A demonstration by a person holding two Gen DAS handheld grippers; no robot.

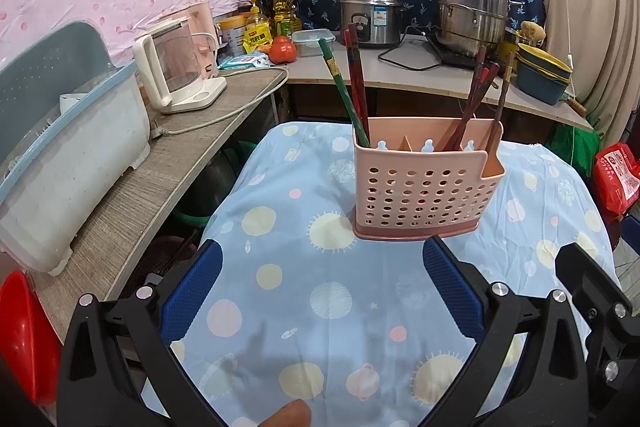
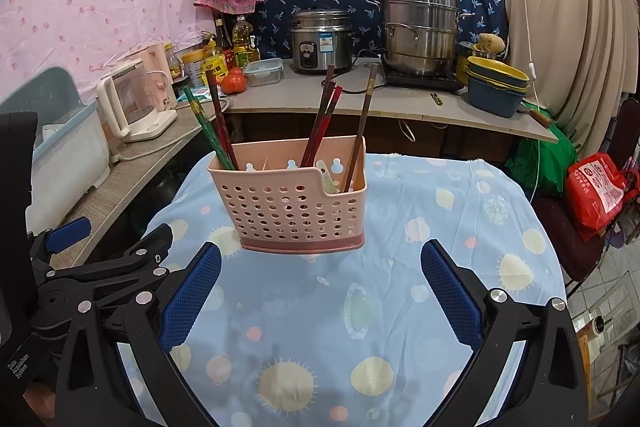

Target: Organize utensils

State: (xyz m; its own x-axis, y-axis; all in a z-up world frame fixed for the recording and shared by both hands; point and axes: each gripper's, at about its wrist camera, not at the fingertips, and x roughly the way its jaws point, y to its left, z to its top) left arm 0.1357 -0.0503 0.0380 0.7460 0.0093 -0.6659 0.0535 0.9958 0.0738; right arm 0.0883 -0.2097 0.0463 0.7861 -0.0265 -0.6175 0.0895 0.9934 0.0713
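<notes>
Pink perforated plastic utensil holder (image 2: 298, 197) stood on the blue planet-print cloth (image 2: 360, 307), holding upright chopsticks (image 2: 320, 115). Before it, the left gripper (image 1: 322, 277) and right gripper (image 2: 321, 277) hung spread and empty

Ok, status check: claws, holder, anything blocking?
Left claw open, empty. Right claw open, empty. Pink holder upright on tablecloth, chopsticks inside. Nothing blocking.

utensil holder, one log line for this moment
left gripper open, empty | right gripper open, empty | utensil holder upright on table, chopsticks inside
</notes>
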